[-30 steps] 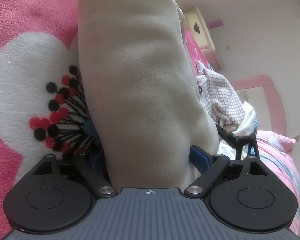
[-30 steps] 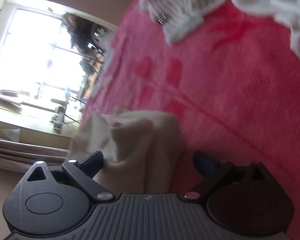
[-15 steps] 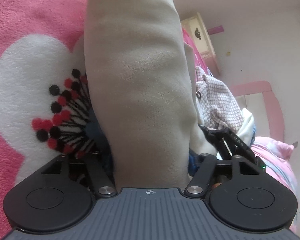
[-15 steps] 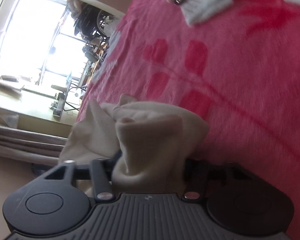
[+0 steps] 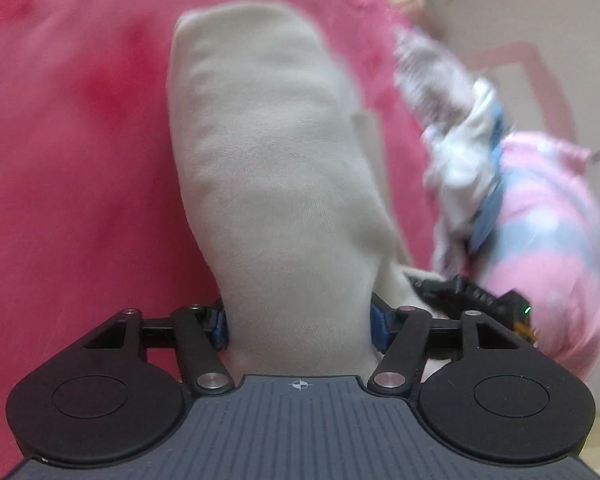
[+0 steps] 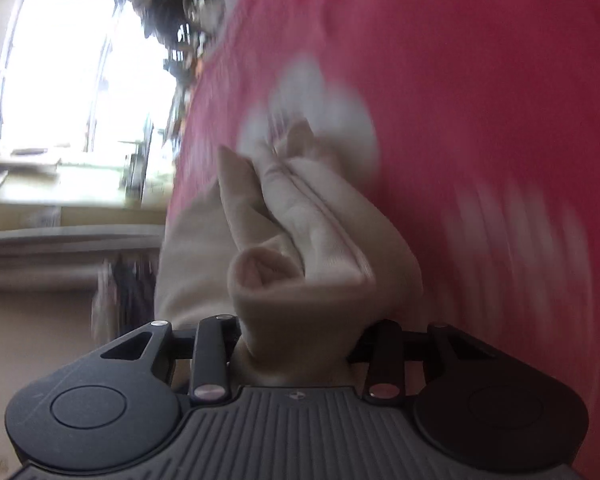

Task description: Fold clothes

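Beige fleecy garment (image 5: 276, 184) bunched, clamped in both hand-held grippers (image 5: 298, 326) (image 6: 296, 344); jaws just closing.

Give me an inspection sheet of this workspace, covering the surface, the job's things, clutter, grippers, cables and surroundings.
Surface: pink blanket with white patches, blurred.
Job's things: beige garment, bunched, gripped at two places and stretching away over the blanket.
Clutter: checked garment, white and blue cloth, pink and blue bundle, heaped at the blanket's right.
Grippers: left gripper shut on the beige garment, jaws just opening slightly; right gripper shut on it too, jaws just closing.
Cables: nothing seen.
Surroundings: bright window, pale wall.
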Motion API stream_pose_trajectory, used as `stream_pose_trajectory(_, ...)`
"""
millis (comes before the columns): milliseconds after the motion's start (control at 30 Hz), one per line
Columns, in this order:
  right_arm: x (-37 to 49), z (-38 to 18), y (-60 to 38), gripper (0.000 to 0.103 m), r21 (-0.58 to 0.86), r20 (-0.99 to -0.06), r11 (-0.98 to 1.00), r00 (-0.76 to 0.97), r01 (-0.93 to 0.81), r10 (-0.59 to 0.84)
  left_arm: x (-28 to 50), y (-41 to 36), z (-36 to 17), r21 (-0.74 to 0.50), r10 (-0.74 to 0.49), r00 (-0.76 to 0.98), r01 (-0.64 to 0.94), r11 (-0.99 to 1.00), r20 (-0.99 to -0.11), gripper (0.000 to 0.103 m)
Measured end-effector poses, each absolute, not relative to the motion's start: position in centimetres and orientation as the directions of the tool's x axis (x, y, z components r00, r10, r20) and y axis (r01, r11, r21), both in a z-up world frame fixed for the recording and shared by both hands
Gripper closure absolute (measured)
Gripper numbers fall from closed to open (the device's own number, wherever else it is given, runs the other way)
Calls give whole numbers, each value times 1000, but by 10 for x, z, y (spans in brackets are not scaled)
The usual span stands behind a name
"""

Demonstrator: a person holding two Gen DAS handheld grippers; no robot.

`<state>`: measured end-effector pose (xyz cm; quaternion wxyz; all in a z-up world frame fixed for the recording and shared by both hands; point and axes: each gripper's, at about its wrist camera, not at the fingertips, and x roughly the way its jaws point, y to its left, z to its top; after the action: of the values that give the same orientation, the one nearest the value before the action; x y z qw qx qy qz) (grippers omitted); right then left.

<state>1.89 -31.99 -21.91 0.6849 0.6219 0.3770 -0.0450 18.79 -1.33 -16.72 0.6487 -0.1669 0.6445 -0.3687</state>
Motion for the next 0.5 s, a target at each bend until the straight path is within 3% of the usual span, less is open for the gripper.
stream_pose_trajectory(100,-17,-242,-288,53,788,-604,224,653,573,457,154,8,-189,-617,-621,-91,290,731,-779,20)
stream_pose_trajectory(233,-31,-205,-302,44,783,-618,278,646,556,449,144,28,-167,-633,-658,29,246,734,-752,22)
stream_pose_trajectory(433,-45,-125,-319,43,729,-645,525,697,439,313,105,43,-121,-543,-645,206,391,743,-736,22)
stream_pose_trajectory(500,-44,-111,-314,44,690,-648,609,709,391,278,90,31,-117,-509,-640,241,433,744,-729,27)
